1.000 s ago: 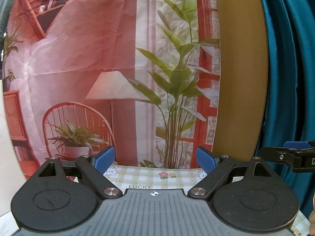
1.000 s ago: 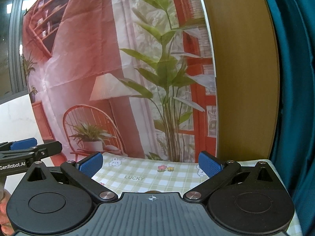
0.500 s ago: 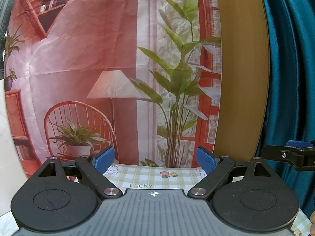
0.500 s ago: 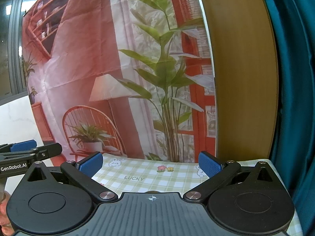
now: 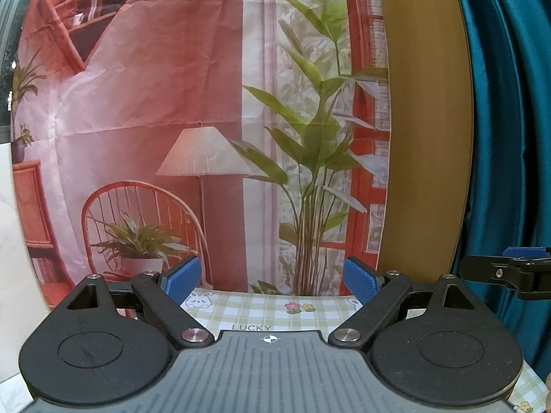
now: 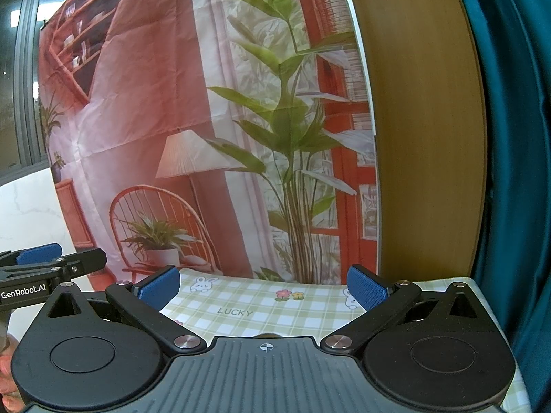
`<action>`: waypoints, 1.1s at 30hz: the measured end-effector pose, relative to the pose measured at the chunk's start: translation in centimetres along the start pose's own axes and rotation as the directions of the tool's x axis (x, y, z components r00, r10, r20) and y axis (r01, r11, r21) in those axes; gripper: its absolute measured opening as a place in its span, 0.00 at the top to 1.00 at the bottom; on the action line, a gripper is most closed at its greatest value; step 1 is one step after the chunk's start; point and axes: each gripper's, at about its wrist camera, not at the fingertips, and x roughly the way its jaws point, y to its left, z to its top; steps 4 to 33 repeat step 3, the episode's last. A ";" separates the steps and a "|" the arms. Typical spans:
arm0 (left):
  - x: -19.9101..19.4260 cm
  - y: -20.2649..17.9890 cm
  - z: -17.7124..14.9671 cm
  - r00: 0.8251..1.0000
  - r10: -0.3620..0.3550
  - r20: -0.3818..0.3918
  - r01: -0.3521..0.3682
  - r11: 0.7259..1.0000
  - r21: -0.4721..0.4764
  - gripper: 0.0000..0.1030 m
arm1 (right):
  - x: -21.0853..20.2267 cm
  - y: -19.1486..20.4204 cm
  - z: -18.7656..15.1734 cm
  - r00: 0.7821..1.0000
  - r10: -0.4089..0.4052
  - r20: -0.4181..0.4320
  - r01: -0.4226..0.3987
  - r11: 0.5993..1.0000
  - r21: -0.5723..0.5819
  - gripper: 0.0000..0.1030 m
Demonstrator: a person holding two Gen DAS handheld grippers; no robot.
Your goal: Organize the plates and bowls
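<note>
No plates or bowls show in either view. My left gripper is open and empty, its blue pads wide apart above the far strip of a green checked tablecloth. My right gripper is open and empty over the same cloth. Each gripper shows in the other's view: the right one at the right edge of the left wrist view, the left one at the left edge of the right wrist view. Both point level toward the back wall.
A printed backdrop with a chair, lamp and plant hangs behind the table. A wooden panel and a teal curtain stand to its right. The table's right edge meets the curtain.
Both views have drifted slightly. The right gripper has slid a little to the right in the left wrist view. Both grippers stay open.
</note>
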 end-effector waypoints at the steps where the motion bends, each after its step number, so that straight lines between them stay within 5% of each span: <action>1: -0.1 0.0 0.0 1.000 0.002 0.001 -0.002 1.000 0.000 0.11 | 0.0 0.0 0.0 1.000 0.000 0.001 0.000 1.000 0.000 0.00; 33: -0.1 0.0 0.0 1.000 0.006 0.002 -0.006 1.000 0.000 0.11 | 0.0 0.0 0.0 1.000 0.000 0.000 0.000 1.000 0.001 0.00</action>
